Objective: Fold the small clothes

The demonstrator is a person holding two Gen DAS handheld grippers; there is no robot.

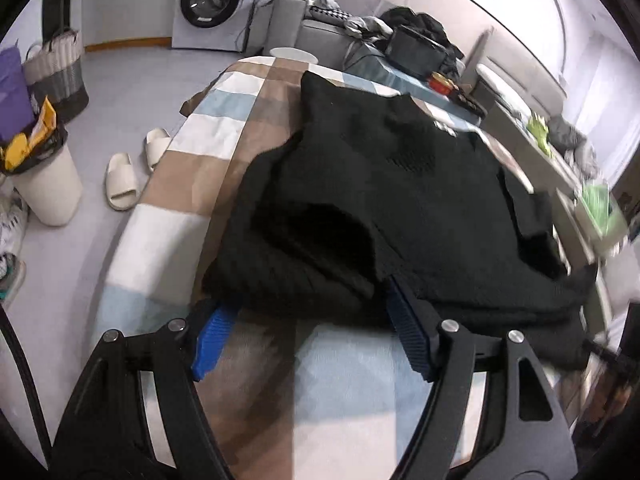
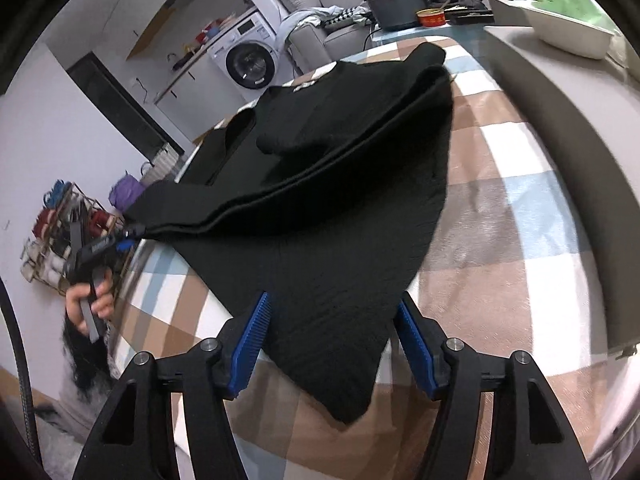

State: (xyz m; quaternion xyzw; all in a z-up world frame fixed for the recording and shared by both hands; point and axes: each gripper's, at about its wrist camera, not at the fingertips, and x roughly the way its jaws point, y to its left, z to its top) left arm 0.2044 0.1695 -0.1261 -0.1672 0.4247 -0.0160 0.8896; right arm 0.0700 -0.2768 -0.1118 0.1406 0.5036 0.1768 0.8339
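A black knitted sweater (image 1: 400, 184) lies folded over on a table under a checked cloth (image 1: 192, 184). My left gripper (image 1: 308, 300) is open at the sweater's near edge; the thick folded hem lies over and between its blue fingertips (image 1: 212, 340) without being pinched. In the right wrist view the same sweater (image 2: 340, 152) tapers to a corner that lies between the spread blue pads (image 2: 416, 344) of my right gripper (image 2: 334, 300), which is open. At the left of that view a hand (image 2: 88, 300) holds the left gripper (image 2: 100, 248) at the sweater's far corner.
The checked cloth (image 2: 520, 200) shows bare to the right of the sweater. On the floor to the left are slippers (image 1: 124, 180), a white bin (image 1: 48, 188) and a basket (image 1: 60, 72). A washing machine (image 1: 212, 0) stands behind. A white tub (image 2: 568, 36) and a red bowl (image 2: 432, 18) sit beyond the table.
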